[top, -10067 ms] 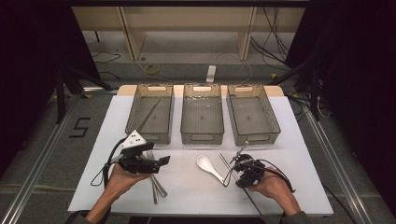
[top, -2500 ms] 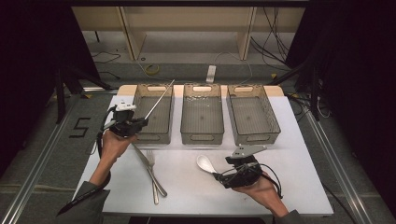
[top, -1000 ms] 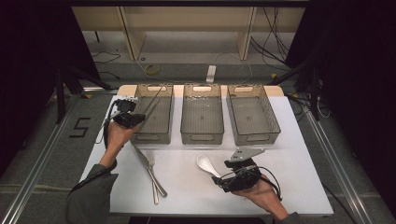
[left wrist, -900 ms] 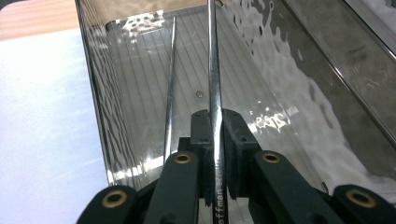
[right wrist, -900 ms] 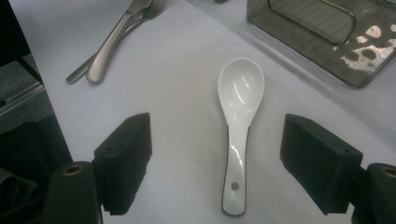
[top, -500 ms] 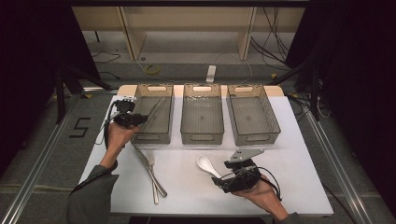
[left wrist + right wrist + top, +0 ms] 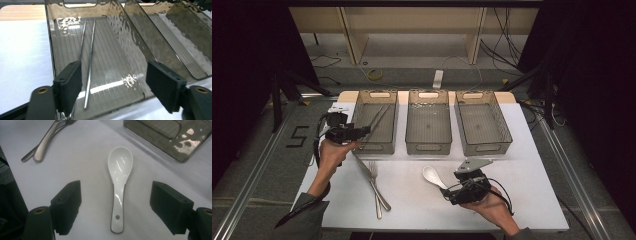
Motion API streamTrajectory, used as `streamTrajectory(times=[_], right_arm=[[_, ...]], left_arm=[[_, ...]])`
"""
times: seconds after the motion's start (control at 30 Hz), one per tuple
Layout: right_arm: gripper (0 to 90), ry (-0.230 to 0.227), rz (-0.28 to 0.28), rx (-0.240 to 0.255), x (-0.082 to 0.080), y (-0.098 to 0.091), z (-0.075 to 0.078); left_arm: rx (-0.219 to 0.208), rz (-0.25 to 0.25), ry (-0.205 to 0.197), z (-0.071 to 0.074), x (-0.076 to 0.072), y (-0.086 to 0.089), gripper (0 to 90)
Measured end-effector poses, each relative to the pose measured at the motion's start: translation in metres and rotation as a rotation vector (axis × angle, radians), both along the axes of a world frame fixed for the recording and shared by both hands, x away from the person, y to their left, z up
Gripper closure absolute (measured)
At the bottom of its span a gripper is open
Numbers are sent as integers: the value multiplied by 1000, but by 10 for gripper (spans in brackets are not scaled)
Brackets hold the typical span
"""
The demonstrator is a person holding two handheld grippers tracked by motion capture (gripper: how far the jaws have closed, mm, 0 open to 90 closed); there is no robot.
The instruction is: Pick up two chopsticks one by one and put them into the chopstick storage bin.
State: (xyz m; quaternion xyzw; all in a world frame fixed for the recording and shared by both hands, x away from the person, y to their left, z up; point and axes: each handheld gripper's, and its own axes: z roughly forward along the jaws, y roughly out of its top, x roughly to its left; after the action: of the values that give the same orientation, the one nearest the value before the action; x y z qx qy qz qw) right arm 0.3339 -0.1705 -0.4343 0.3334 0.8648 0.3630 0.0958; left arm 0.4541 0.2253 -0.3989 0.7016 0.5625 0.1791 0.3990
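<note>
A person sorted cutlery into three clear bins on a white table [image 7: 532,165]; the step in hand appeared to be the release of a pair of metal chopsticks [image 7: 88,62] into the left bin [image 7: 377,145], where they lay side by side on its ribbed floor, nearly parallel and running lengthwise; the left gripper [image 7: 113,86] hung just over the near rim of that bin, its jaws having just been opening and now standing wide apart with nothing pressed between the pads; in the high view the left gripper [image 7: 362,131] pointed level toward the bin from the table's left edge, the forearm reaching up from the lower left; the right gripper [image 7: 116,206] rested low over the table near the person, jaws spread wide on either side of a white ceramic spoon [image 7: 120,182] without touching it; the spoon lay flat, bowl away from the hand and handle toward it, in front of the middle bin [image 7: 428,120], which looked empty, as did the right bin [image 7: 482,122]; a fork [image 7: 374,175] and a knife [image 7: 369,182] lay crossed on the table between the two hands; the next move probably called for the right jaws to lower and close on the spoon's slim, glossy handle, which might slip.
</note>
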Motion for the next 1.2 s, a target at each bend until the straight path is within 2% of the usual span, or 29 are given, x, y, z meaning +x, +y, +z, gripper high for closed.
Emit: streamTrajectory(times=[0.17, 0.37, 0.47, 0.63, 0.8, 0.87, 1.2], right_arm=[[263, 2, -4, -14, 2, 2, -1], [263, 3, -2, -28, 5, 4, -3], [263, 0, -4, -29, 6, 4, -3], [263, 14, -4, -44, 9, 5, -4], [263, 28, -9, -55, 14, 6, -3], [264, 33, -6, -61, 16, 6, -4], [271, 64, 3, -100, 24, 9, -6]], left_arm=[[-33, -20, -19, -4, -15, -6, 211], [-58, -86, -51, -3, -30, -18, 184], [-47, -117, -55, -3, -33, -21, 171], [-78, -149, -54, -7, -39, -22, 162], [-83, -170, -54, -7, -47, -26, 158], [-73, -180, -57, -6, -52, -28, 157], [-61, -187, -54, -8, -66, -35, 146]])
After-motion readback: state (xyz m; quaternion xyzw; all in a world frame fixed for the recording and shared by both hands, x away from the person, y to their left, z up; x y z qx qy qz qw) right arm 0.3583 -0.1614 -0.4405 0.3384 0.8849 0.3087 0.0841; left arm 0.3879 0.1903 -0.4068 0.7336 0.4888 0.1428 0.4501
